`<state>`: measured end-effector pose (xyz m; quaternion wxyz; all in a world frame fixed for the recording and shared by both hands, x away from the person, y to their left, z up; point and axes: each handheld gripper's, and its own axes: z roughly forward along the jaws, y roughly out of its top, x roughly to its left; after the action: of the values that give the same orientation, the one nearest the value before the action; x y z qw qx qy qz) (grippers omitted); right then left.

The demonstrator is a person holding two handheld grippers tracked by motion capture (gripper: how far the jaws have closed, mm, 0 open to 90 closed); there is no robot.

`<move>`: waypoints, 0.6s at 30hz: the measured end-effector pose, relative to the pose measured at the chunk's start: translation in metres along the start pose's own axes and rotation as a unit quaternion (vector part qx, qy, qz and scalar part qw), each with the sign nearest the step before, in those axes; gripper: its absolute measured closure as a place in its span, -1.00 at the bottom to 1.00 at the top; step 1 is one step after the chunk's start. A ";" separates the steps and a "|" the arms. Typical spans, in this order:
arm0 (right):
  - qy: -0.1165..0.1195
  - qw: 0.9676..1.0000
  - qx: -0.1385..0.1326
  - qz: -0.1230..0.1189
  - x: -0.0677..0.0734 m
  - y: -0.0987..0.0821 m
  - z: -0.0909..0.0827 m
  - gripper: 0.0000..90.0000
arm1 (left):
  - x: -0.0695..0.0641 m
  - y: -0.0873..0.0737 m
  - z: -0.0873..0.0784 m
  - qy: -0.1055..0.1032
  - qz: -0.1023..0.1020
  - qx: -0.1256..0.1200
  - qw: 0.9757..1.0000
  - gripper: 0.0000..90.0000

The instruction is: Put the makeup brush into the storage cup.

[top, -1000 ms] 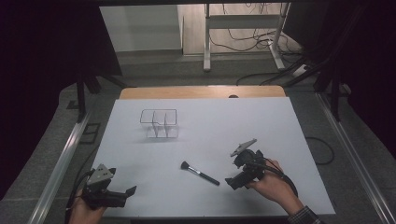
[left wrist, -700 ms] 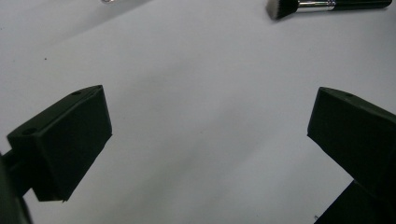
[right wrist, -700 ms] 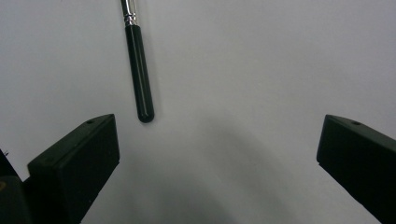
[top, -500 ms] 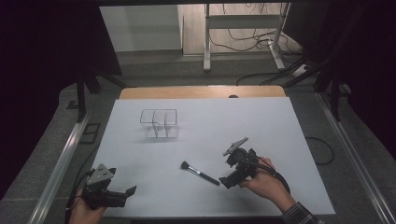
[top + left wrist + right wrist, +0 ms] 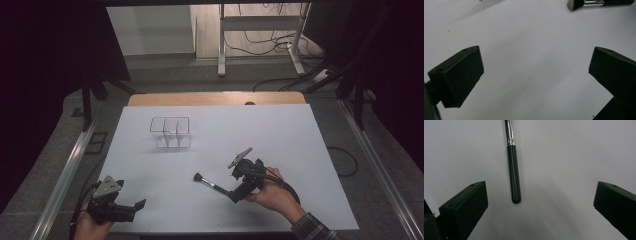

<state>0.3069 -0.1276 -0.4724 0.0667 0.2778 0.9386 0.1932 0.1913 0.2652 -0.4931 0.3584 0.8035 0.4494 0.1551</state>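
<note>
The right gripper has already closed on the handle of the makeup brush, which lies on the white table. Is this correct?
Not quite. The right gripper is open: in the right gripper view its jaws stand wide apart, touching nothing, with the makeup brush handle lying free ahead of them on the white table.

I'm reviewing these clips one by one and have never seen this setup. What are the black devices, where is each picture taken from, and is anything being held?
A person sits at a white table and holds a hand-operated two-jaw gripper in each hand; there is no robot arm. The high view looks down from above: the left gripper is near the front left, the right gripper is at the handle end of a makeup brush. A clear divided organizer stands farther back. The other two pictures come from cameras riding on the grippers. In the right gripper view, the brush handle lies between open jaws, not touched. The left gripper view shows open jaws over bare table. Nothing is held.
</note>
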 end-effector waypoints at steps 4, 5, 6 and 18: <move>0.009 1.000 0.001 -0.004 0.002 0.004 0.004 -1.00 | 0.000 0.000 0.000 0.000 0.000 0.000 1.000 -1.00; 0.010 1.000 0.002 -0.004 0.003 0.005 0.005 -1.00 | 0.000 0.000 0.000 0.000 0.000 0.000 1.000 -1.00; 0.010 1.000 0.003 -0.006 0.003 0.006 0.006 -1.00 | 0.000 0.000 0.000 0.000 0.001 0.001 1.000 -1.00; 0.023 0.999 0.010 -0.030 0.015 0.022 0.018 -1.00 | 0.001 0.000 0.000 -0.003 -0.002 -0.002 1.000 -1.00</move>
<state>0.3095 -0.0962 -0.4805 0.0480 0.2458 0.9497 0.1880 0.1913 0.2658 -0.4932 0.3618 0.8025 0.4491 0.1530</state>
